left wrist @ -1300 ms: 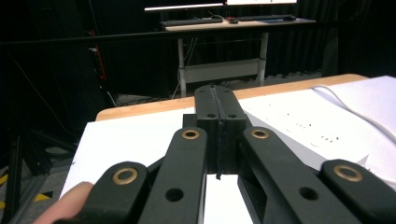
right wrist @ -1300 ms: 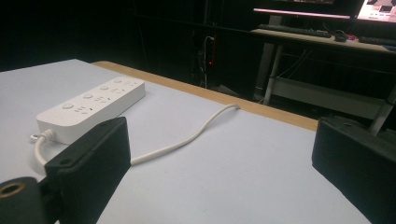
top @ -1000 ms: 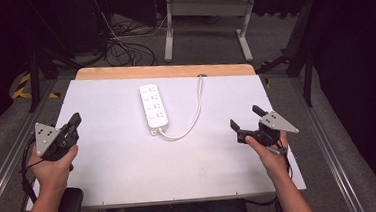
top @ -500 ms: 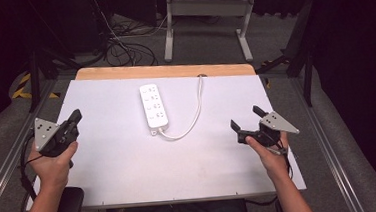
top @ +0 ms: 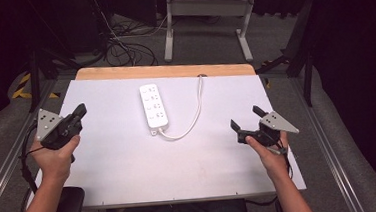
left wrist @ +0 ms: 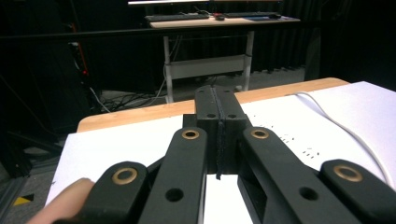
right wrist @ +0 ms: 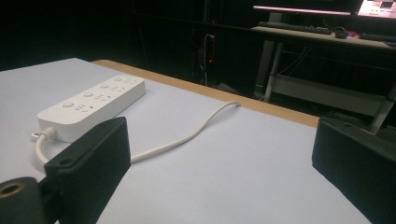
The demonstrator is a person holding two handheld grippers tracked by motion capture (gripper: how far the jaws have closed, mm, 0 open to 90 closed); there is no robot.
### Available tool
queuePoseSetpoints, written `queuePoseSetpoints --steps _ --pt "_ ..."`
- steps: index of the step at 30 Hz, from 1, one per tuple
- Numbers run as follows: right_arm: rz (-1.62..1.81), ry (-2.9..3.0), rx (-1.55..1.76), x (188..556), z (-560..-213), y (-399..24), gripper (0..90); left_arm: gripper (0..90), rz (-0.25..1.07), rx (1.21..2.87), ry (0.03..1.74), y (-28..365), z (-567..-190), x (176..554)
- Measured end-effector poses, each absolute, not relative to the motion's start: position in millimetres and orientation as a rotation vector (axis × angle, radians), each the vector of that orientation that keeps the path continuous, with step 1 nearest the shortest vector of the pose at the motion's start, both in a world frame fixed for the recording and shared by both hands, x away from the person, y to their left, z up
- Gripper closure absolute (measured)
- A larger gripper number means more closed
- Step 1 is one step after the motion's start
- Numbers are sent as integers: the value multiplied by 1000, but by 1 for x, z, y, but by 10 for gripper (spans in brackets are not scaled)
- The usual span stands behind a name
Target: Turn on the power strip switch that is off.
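Lying near the top centre of the high view, a white power strip (top: 153, 105) rests flat on the white table (top: 130, 165), its long side running toward the far wooden edge. Its white cord (top: 189, 121) leaves the near end, loops to the right and runs up off the far edge. At the left of the frame, the left gripper (top: 80, 111) is held in a hand (top: 54, 158) above the table, its jaws pressed together with nothing between them. At the lower right, the right gripper (top: 247, 118) sits in the other hand (top: 269, 153), jaws spread wide and empty, well apart from the strip.
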State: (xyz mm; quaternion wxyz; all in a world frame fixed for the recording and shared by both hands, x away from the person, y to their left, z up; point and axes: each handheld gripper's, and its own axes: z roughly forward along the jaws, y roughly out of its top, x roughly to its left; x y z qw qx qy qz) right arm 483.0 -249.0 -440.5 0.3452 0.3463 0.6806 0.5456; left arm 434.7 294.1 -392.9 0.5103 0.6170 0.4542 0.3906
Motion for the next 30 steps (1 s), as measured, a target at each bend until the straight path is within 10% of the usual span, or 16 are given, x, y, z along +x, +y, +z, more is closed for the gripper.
queuePoseSetpoints --steps 30 --pt "1418 1762 901 483 -440 -251 51 899 888 1674 1087 253 -383 503"
